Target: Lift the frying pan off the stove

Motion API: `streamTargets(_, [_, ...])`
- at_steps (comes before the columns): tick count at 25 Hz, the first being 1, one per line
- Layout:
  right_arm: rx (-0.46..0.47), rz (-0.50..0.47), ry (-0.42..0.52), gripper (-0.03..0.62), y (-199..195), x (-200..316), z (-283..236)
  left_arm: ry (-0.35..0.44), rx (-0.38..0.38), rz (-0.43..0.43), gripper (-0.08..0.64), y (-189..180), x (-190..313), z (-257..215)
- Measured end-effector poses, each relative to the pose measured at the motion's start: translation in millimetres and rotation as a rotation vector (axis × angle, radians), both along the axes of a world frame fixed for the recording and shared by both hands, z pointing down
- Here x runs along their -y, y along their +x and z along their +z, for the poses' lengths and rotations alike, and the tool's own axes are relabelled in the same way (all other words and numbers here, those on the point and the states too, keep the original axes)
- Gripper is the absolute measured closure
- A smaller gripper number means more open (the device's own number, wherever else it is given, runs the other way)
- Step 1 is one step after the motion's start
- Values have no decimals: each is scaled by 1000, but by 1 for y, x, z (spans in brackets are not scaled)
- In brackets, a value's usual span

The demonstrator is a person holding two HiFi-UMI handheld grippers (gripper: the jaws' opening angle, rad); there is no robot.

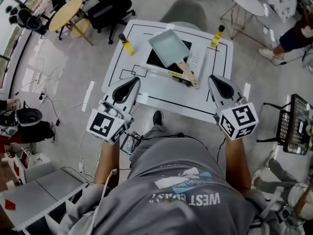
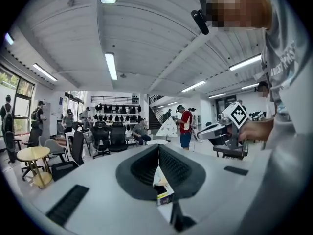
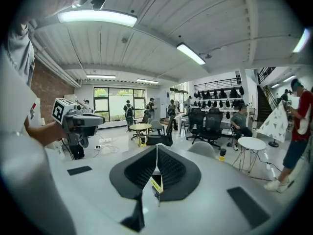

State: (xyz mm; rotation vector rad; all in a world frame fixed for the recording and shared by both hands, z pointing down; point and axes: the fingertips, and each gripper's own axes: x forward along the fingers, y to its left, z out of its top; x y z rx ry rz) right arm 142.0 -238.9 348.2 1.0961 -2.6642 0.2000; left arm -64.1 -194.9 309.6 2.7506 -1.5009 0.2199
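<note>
A grey rectangular frying pan [image 1: 168, 48] with a wooden handle [image 1: 188, 75] rests tilted on a black stove [image 1: 155, 61] in the middle of a white table [image 1: 161, 104]. The handle points toward the table's near edge. My left gripper [image 1: 132, 81] hovers over the table's near left edge, short of the stove, with its jaws together and nothing between them. My right gripper [image 1: 215, 78] hangs over the near right edge, just right of the handle's end, shut and empty. In the left gripper view, the left gripper [image 2: 158, 148] points over the table. The right gripper view shows the right gripper [image 3: 156, 148] with jaws meeting.
Two yellow bottles [image 1: 126, 44] [image 1: 217, 35] stand on the table left and right of the stove. A grey chair [image 1: 185, 11] is behind the table. A round wooden table [image 1: 66, 13], office chairs and a white round table [image 1: 247, 1] stand further off. Cables lie on the floor at left.
</note>
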Motion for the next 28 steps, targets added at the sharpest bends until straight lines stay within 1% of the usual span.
streamTargets(4, [-32, 52, -9, 572, -9, 19, -1, 24, -25, 56, 561, -12, 37, -9])
streamTargets(7, [-53, 91, -24, 568, -15, 30, 1, 15, -43, 105, 561, -16, 58, -6])
streamTargets(11, [-89, 109, -50, 552, -24, 44, 11, -2, -47, 153, 561, -23, 81, 2])
streamTargets(16, [-136, 116, -108, 505, -36, 58, 37, -20, -61, 190, 561, -33, 103, 14])
streamTargets(19, [-167, 104, -145, 474, -45, 67, 53, -34, -73, 202, 561, -39, 112, 22])
streamTargets(23, [-209, 69, -218, 396, -60, 75, 79, -56, -91, 203, 561, -51, 121, 32])
streamTargets(28, [-271, 28, -312, 320, -74, 90, 112, -89, -107, 192, 561, -66, 133, 45])
